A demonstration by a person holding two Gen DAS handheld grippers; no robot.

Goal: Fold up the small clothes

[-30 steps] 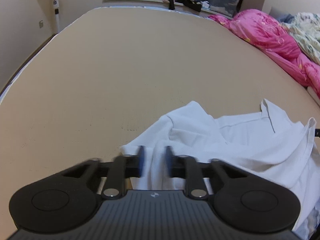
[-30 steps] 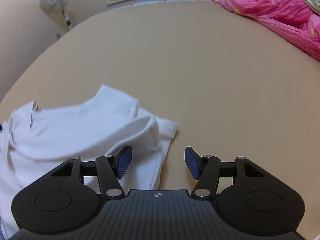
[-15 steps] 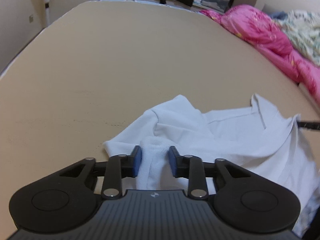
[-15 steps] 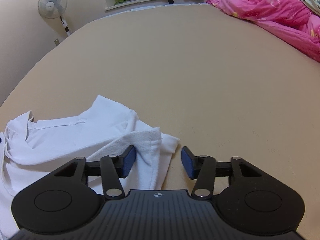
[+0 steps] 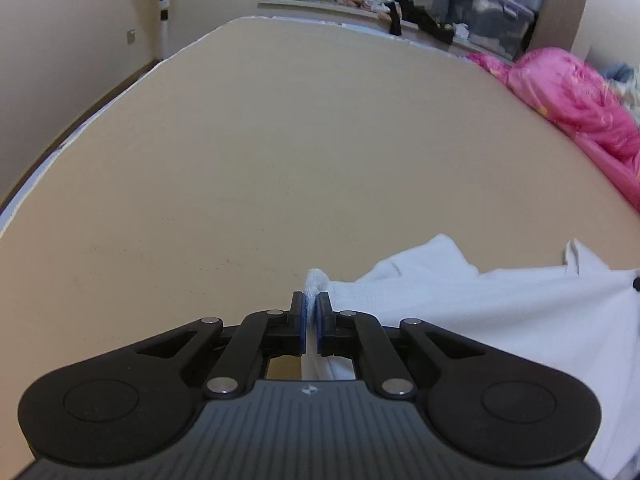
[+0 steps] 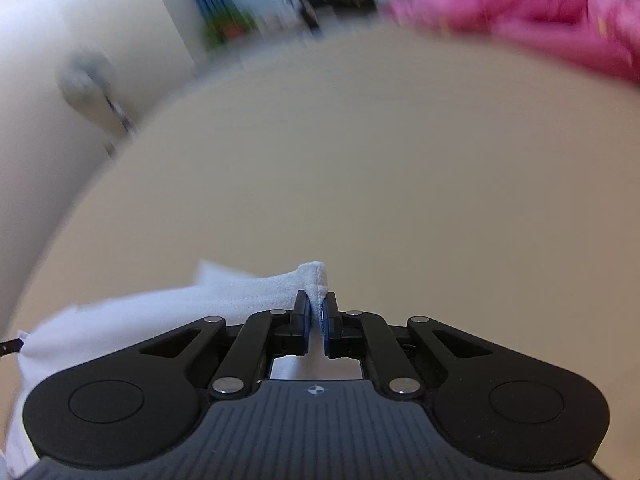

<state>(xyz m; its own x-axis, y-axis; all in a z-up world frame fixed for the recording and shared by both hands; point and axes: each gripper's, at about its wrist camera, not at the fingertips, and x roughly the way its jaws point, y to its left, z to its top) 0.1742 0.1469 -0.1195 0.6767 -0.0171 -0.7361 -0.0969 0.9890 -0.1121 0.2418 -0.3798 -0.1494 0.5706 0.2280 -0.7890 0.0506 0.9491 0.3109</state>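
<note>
Left wrist view shows your left gripper [image 5: 311, 312] now pinched on a corner of the white shirt [image 5: 500, 312], which lies rumpled on the bed [image 5: 300, 160]. Your right gripper [image 6: 316, 314], wide a second ago, has clamped the opposite corner; you can likely lift and spread it.

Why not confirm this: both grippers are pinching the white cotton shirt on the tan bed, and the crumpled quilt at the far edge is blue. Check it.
One thing is wrong: the crumpled quilt is pink, as the left wrist view shows. The left gripper and right gripper do each pinch the white cotton shirt on the tan bed.
</note>
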